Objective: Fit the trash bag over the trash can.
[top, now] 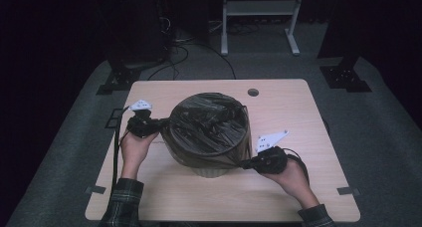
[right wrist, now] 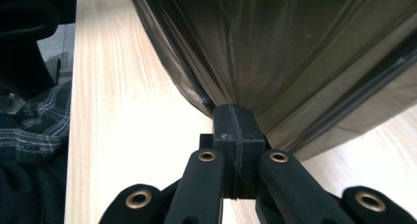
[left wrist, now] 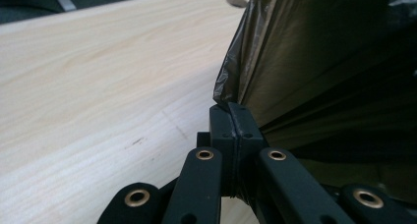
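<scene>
A dark bin bag [top: 209, 125] is drawn over a round pale bin [top: 211, 171] that stands mid-table on the light wood table [top: 278, 112]; the film is stretched taut across the top and hangs down the bin's sides, with only the bin's base showing below it. The left gripper [top: 160, 121] sits at the bin's left side, level with the rim, jaws pressed together with a fold of the bag's edge pinched between them; in the left gripper view the crumpled edge of the bag [left wrist: 236, 81] rises straight out of the closed jaw tips [left wrist: 231, 108], with bare tabletop [left wrist: 98, 86] to the side. The right gripper [top: 247, 164] is lower, at the bin's near-right side close to the base, likewise clamped on the bag; in the right gripper view the film [right wrist: 275, 47] fans out tight from the closed tips [right wrist: 235, 108], and a plaid sleeve [right wrist: 34, 121] shows beyond the table edge. Both hands [top: 134, 147] grip the tools from the near edge. A grommet hole [top: 253, 92] lies in the table beyond the bin, well apart. A white frame [top: 259, 18] and cables [top: 184, 53] sit on the floor behind. Nothing lies between either gripper and the bag.
</scene>
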A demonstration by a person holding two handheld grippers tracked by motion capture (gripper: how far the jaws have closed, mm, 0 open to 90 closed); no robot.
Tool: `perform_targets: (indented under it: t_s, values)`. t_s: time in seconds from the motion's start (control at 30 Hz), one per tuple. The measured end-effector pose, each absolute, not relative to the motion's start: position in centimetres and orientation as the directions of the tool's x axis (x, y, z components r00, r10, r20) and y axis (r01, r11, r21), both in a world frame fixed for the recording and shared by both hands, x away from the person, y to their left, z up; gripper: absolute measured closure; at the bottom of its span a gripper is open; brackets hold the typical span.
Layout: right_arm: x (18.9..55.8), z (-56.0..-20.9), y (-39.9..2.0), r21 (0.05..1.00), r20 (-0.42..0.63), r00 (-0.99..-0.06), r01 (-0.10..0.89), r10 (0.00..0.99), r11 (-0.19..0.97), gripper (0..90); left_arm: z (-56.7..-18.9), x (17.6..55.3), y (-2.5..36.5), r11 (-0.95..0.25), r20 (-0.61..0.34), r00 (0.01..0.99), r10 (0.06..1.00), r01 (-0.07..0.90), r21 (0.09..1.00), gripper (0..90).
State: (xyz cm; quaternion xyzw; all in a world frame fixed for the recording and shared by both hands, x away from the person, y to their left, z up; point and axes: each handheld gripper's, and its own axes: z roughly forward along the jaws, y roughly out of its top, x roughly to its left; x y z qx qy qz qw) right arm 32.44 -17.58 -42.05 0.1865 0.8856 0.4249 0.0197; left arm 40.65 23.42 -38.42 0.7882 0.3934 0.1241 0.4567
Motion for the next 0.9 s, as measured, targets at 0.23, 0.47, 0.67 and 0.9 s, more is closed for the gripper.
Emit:
perform_targets:
  t_s: [0.23, 0.47, 0.67, 0.9]
  values:
    - [33.0, -43.5, -18.2, 0.742, 0.149, -0.915, 0.353, 0.374, 0.570, 90.0, -39.7, 41.1, 23.2, -0.287, -0.167, 0.652, 0.739, 0.530, 0.798, 89.8]
    - [33.5, -44.6, -18.4, 0.721, 0.153, -0.907, 0.374, 0.393, 0.583, 90.0, -40.5, 41.4, 22.7, -0.297, -0.173, 0.652, 0.738, 0.544, 0.785, 89.8]
    - [33.7, -45.0, -18.3, 0.705, 0.148, -0.904, 0.381, 0.402, 0.597, 90.0, -41.6, 41.7, 22.6, -0.309, -0.181, 0.648, 0.740, 0.567, 0.764, 89.8]
    - [34.0, -45.5, -18.3, 0.689, 0.153, -0.898, 0.396, 0.412, 0.606, 90.0, -42.6, 42.1, 22.5, -0.315, -0.194, 0.640, 0.744, 0.592, 0.742, 89.8]
